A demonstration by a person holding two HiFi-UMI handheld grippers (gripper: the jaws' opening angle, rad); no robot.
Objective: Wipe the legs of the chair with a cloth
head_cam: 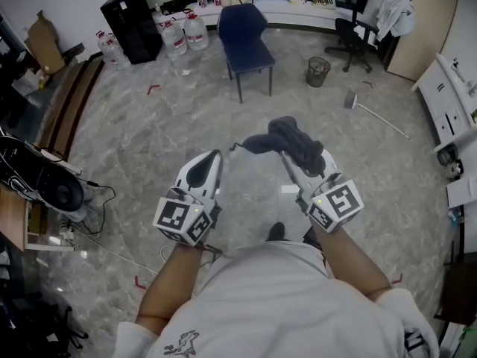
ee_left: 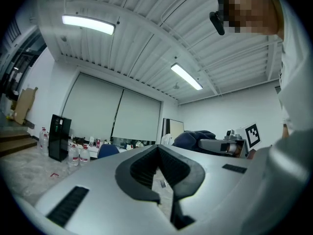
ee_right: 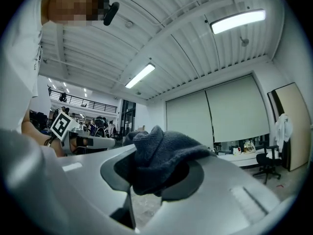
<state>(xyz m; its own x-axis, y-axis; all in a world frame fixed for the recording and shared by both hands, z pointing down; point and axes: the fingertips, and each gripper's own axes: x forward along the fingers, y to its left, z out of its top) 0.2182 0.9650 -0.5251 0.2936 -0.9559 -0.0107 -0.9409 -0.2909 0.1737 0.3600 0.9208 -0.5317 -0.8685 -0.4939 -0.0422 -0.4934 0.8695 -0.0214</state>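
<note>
Out at the far edge of the stone floor (head_cam: 149, 125), just before the white counter (head_cam: 294, 12), stands the blue chair (head_cam: 244, 37), well apart from me, its thin legs (head_cam: 240, 89) not yet wiped. My right gripper (head_cam: 292, 161) is clenched on the dark grey cloth (head_cam: 296, 140). It looks soft, light and floppy, so I'd wrap a loose fold round each leg. My left gripper (head_cam: 213, 162) is closed on nothing.
</note>
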